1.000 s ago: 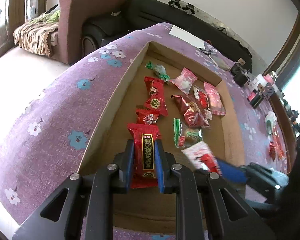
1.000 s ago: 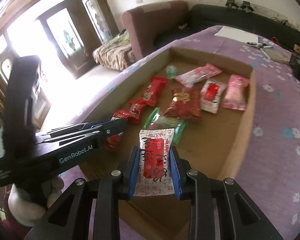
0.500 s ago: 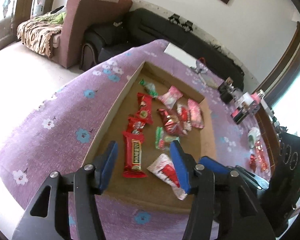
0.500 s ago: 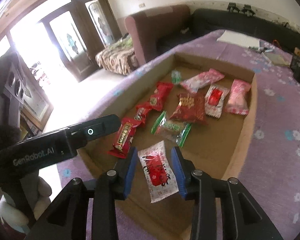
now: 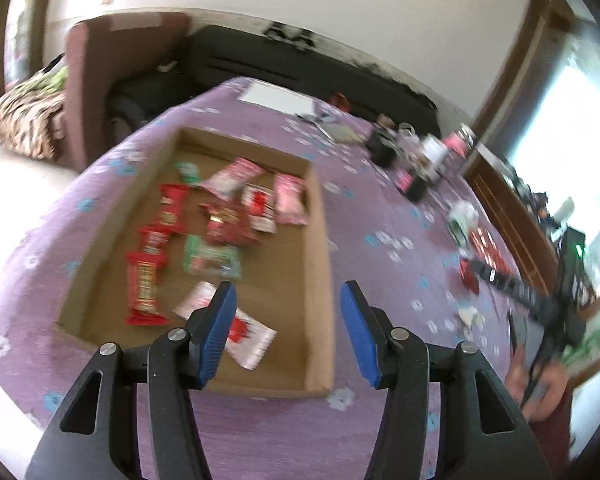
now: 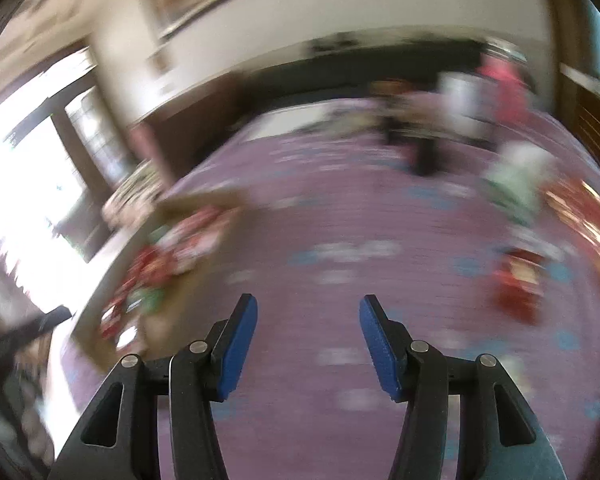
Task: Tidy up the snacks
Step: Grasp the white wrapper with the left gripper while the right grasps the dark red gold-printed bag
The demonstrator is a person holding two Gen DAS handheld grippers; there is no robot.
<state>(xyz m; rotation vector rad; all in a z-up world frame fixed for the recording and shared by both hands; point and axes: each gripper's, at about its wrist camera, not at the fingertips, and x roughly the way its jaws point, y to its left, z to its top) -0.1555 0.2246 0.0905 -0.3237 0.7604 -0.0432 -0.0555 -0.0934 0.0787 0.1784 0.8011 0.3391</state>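
Observation:
A shallow cardboard tray (image 5: 320, 248) lies on the purple flowered cloth and holds several snack packets. A long red bar (image 5: 145, 288) lies at its near left and a white-and-red packet (image 5: 244, 336) at its near middle. My left gripper (image 5: 286, 332) is open and empty above the tray's near edge. My right gripper (image 6: 308, 346) is open and empty over bare cloth, right of the tray (image 6: 180, 308); that view is blurred. Loose red snacks (image 6: 518, 288) lie on the cloth at its right, and they show in the left wrist view (image 5: 486, 252).
Black boxes and small bottles (image 5: 412, 160) stand at the table's far right. White paper (image 5: 276, 98) lies at the far edge. A sofa (image 5: 300, 68) and an armchair (image 5: 100, 80) stand behind the table. The other gripper's arm (image 5: 516, 292) reaches in at the right.
Both grippers let go of their packets into the tray, opened wide and pulled back. The right gripper swung right, away from the tray toward the loose snacks.

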